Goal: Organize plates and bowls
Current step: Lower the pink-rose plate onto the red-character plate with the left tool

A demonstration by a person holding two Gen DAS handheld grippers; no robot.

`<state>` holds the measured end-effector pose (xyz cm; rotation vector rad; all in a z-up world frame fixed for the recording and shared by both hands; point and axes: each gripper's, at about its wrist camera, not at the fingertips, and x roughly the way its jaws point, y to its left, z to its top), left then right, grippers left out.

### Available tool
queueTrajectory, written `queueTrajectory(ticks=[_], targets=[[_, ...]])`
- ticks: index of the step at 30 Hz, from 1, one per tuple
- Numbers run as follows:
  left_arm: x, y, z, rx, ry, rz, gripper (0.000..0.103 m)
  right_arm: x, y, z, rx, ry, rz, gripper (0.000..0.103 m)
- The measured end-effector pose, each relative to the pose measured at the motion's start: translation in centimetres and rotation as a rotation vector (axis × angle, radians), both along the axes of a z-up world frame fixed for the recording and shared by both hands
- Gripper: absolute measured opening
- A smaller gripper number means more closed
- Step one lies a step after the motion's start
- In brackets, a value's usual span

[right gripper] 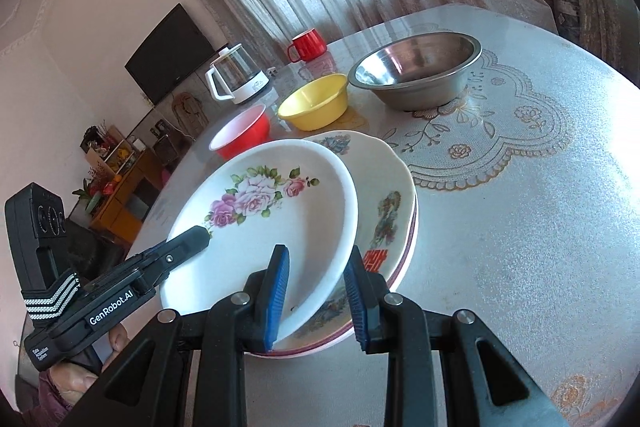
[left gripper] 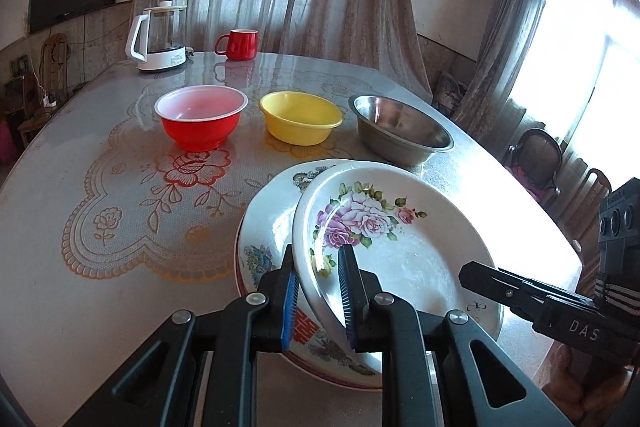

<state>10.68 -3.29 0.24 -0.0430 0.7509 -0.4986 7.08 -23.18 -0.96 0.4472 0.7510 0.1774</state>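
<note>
A white rose-pattern plate [left gripper: 384, 227] [right gripper: 264, 215] lies tilted on a stack of patterned plates [left gripper: 260, 251] [right gripper: 384, 211] near the table's front. My left gripper [left gripper: 320, 291] has its fingers on either side of the rose plate's near rim; they look shut on it. My right gripper [right gripper: 316, 295] straddles the plate's opposite rim with a gap between its blue pads, open. Each gripper shows in the other's view, the right one [left gripper: 480, 275] and the left one [right gripper: 192, 239]. A red bowl [left gripper: 200, 119], a yellow bowl [left gripper: 300, 117] and a steel bowl [left gripper: 400, 129] stand in a row behind.
A glass kettle [left gripper: 158, 35] and a red mug [left gripper: 239, 44] stand at the far table edge. The round table [left gripper: 100, 167] has a lace-pattern cover. Chairs [left gripper: 536, 159] stand at the right, a cabinet [right gripper: 116, 179] at the left.
</note>
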Motion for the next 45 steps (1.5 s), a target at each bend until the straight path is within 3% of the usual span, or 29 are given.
queueTrajectory(ticks=[8, 13, 19, 24, 29, 37, 40, 45], targets=[[0.9, -0.4, -0.8, 0.032, 0.018, 0.008, 0.020, 0.6, 0.2, -0.3, -0.031, 0.012, -0.015, 0.029], [1.0, -0.9, -1.3, 0.049, 0.029, 0.013, 0.028, 0.9, 0.2, -0.4, -0.042, 0.015, -0.020, 0.029], [0.8, -1.1, -1.5, 0.064, 0.017, 0.009, 0.031, 1.3, 0.7, -0.4, -0.074, 0.016, -0.019, 0.034], [0.6, -0.7, -1.1, 0.027, 0.021, 0.019, 0.033, 1.2, 0.6, -0.3, -0.072, 0.017, -0.020, 0.034], [0.3, -0.8, -0.6, 0.008, 0.001, 0.004, 0.053, 1.3, 0.9, -0.3, -0.083, 0.018, -0.016, 0.039], [-1.6, -2.0, 0.8, 0.018, -0.078, -0.071, 0.054, 0.9, 1.1, 0.1, -0.112, 0.004, -0.011, 0.041], [-1.5, -1.2, 0.7, 0.003, -0.052, -0.037, 0.054, 0.7, 1.4, 0.1, -0.128, -0.004, -0.009, 0.042], [-1.3, 0.0, 0.2, 0.056, -0.036, 0.037, 0.054, 0.7, 1.2, 0.0, -0.117, -0.002, -0.010, 0.042]])
